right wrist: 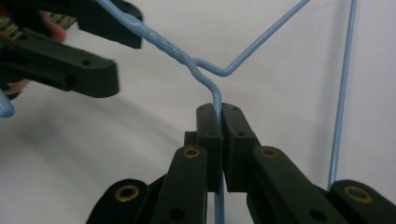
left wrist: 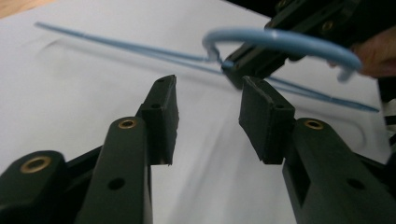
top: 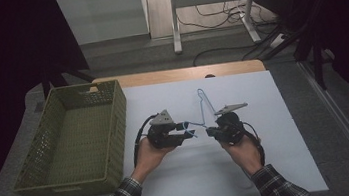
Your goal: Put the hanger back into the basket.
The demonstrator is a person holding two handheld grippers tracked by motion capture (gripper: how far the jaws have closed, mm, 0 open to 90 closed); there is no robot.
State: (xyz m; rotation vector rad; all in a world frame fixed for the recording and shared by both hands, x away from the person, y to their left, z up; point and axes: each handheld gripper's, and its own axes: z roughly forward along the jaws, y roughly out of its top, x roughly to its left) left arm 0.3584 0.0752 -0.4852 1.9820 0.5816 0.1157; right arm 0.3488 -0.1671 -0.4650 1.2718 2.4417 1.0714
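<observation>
A light-blue wire hanger is over the white table sheet, between my two grippers. My right gripper is shut on the hanger's wire just below the twisted neck; its pads press the thin wire from both sides. It sits right of centre in the high view. My left gripper stands open with nothing between its pads. The hanger's hook curves just beyond and above its jaws. In the high view the left gripper points right, toward the right gripper, tips nearly meeting.
An olive-green plastic basket stands empty at the table's left side. Bare white sheet stretches to the right and toward the near edge. Beyond the table's far wooden edge are a desk frame and cables on the floor.
</observation>
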